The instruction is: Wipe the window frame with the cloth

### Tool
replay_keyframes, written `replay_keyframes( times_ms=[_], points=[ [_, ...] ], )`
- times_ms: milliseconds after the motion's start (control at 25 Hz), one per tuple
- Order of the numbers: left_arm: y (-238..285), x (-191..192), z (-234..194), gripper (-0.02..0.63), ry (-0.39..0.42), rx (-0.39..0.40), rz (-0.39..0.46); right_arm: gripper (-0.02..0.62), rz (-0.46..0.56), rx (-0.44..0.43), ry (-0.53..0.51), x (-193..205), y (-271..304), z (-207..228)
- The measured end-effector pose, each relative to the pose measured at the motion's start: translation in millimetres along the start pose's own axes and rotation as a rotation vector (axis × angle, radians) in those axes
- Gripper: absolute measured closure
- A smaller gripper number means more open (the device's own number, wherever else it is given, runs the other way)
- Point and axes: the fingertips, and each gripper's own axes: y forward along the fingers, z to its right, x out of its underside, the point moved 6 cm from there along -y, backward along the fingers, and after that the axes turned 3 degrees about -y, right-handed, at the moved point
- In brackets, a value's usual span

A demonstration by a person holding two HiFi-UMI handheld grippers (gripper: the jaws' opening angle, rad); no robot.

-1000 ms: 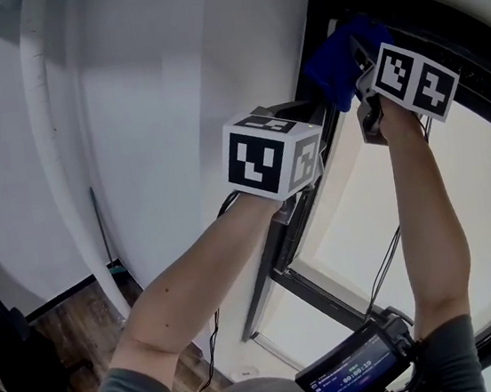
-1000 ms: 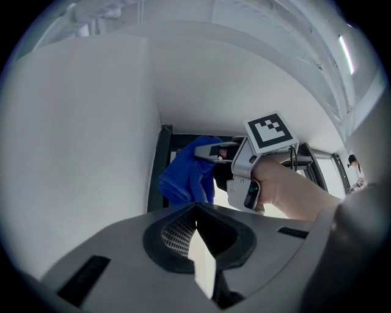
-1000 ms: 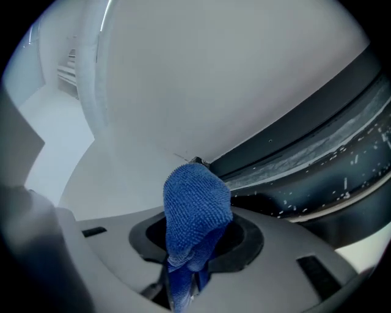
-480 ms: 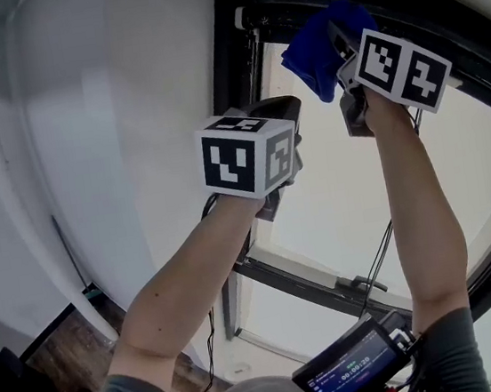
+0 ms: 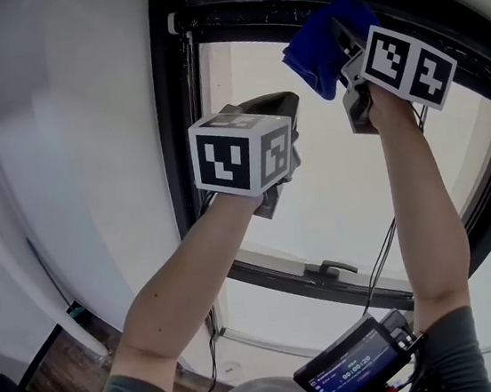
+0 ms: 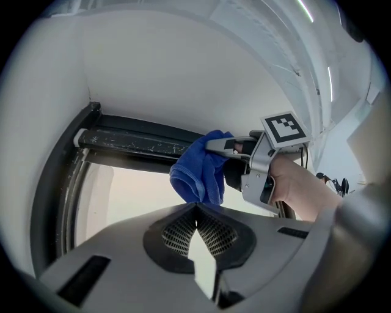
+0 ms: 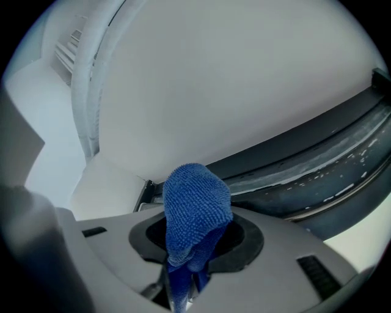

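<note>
We hold both arms up in front of a window with a black window frame [image 5: 182, 136]. Our right hand-held gripper [image 5: 344, 43] is clamped on a blue cloth [image 5: 323, 46]. In the right gripper view the cloth's lower end is pinched between the jaws and the rest bulges out in a rounded wad above them. The wad sits high up by the frame's top rail, right of the top left corner. From the left gripper view it overlaps that rail, but we cannot be sure whether the fabric actually presses on it or hangs just in front. The rail itself shows pale specks and streaks along its length.

Our left hand-held gripper [image 5: 280, 102] is raised in front of the glass pane [image 5: 334, 188], lower than the right one and to its left, apart from the cloth. Its own view shows the jaws closed tip to tip with nothing between them.

On the frame's bottom rail a dark window handle [image 5: 331, 269] lies flat. A white wall [image 5: 83, 122] borders the frame's left upright. Near our chest, at the lower edge of the head view, a small lit screen [image 5: 354, 373] is mounted, with a cable [image 5: 382, 262] running up toward the right arm.
</note>
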Motion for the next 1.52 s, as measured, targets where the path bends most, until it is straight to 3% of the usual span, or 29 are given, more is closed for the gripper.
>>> replay_keyframes(
  times_ms=[280,800,1080,1520],
  points=[
    [37.2,-0.3,56.3,0.597,0.000,0.114,0.011,0.466,-0.011,0.080,-0.029,-12.4,-51.0,56.1],
    [108.4,16.3,177.9,0.597,-0.039,0.335,0.006,0.466,-0.004,0.342,-0.091,-45.8,-165.6,184.8],
    [134.6,20.8,237.0,0.597,-0.048,0.416,0.015,0.466,0.002,0.516,-0.123,-61.7,-227.3,255.2],
    [171.8,35.0,305.6,0.597,-0.071,0.503,0.001,0.466,-0.030,0.678,-0.128,-68.8,-296.2,333.9]
  ],
)
